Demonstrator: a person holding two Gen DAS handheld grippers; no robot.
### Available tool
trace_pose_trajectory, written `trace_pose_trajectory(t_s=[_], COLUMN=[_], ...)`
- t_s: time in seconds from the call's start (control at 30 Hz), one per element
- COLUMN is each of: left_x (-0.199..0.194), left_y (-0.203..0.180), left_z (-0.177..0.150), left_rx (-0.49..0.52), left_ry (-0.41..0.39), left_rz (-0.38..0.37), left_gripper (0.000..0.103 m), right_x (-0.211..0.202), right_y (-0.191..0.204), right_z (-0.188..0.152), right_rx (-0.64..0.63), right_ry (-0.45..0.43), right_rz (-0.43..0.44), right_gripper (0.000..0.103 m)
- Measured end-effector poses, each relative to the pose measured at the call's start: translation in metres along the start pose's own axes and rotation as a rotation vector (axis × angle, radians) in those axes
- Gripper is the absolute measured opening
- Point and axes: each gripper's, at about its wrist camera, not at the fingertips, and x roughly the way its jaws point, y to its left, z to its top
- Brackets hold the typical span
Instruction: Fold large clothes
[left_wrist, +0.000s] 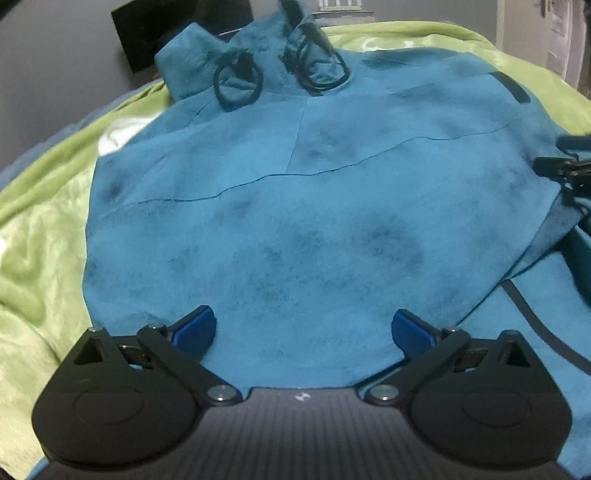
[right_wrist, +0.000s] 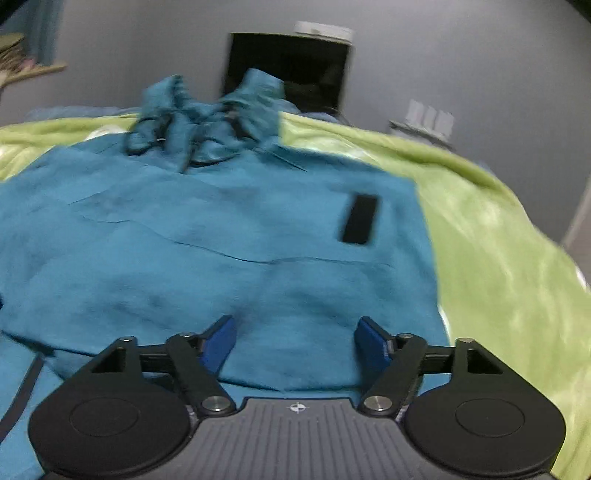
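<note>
Jacket: a teal jacket (left_wrist: 295, 221) lies spread over the lime-green blanket (left_wrist: 40, 229), filling the middle of both views.
Hood end: bunched at the top centre of the left view, with two dark cord loops (left_wrist: 238, 85) lying on it; in the right view that bunch is blurred.
Fold: one layer lies doubled over another — its slanted edge runs down the right side of the left view, with a dark zip line (left_wrist: 532, 317) on the layer beneath at lower right.
Dark patch: a black rectangular tab (right_wrist: 360, 218) sits on the cloth, right of centre in the right view.
My left gripper (left_wrist: 303, 328): fingers spread wide above the cloth at the bottom of the frame, nothing between the blue pads (left_wrist: 195, 328).
My right gripper (right_wrist: 295, 345): fingers apart and released — the pads hang over the teal fabric without pinching it; it also shows as a dark blur at the right edge of the left view.
Behind: a black screen (right_wrist: 288, 70) against the grey wall at top centre.
</note>
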Motion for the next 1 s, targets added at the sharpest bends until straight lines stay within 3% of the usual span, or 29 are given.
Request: trace_pose_trajectory(t_s=[0.07,0.13,0.3,0.43,0.57,0.63,0.83,1.0], left_x=[-0.003,-0.014,-0.085,-0.155,-0.221,-0.244,-0.294,-0.311], left_y=[0.0,0.0,0.019,0.046,0.062,0.067,0.064,0.044], left_z=[-0.001,-0.002,0.008,0.012,-0.001,-0.013,-0.059,-0.095], left_rx=[0.002,-0.004,-0.091,-0.171,-0.151,-0.14,-0.06,-0.013], left_ry=[-0.016,-0.063,-0.226,-0.31,-0.365,-0.352,-0.226,-0.082], left_rz=[0.005,0.014,-0.012,-0.099,-0.057,-0.046,-0.2,-0.305], left_gripper=[0.103,0.103,0.103,0.103,0.103,0.103,0.103,0.103], right_x=[-0.013,-0.038,-0.117,-0.175,-0.227,-0.243,-0.286,-0.305], right_y=[-0.01,-0.018,-0.047,-0.074,-0.102,-0.116,-0.138,-0.131], right_z=[0.007,0.018,0.042,0.044,0.03,0.026,0.003,-0.027], right_rx=[0.069,0.115,0.15,0.099,0.071,0.084,0.106,0.103], right_ry=[-0.013,-0.079,-0.215,-0.244,-0.221,-0.188,-0.068,0.084], right_rz=[-0.012,-0.018,-0.016,-0.018,-0.053,-0.036,0.094,0.196], right_gripper=[0.075,0.079,0.089,0.094,0.096,0.096,0.096,0.096])
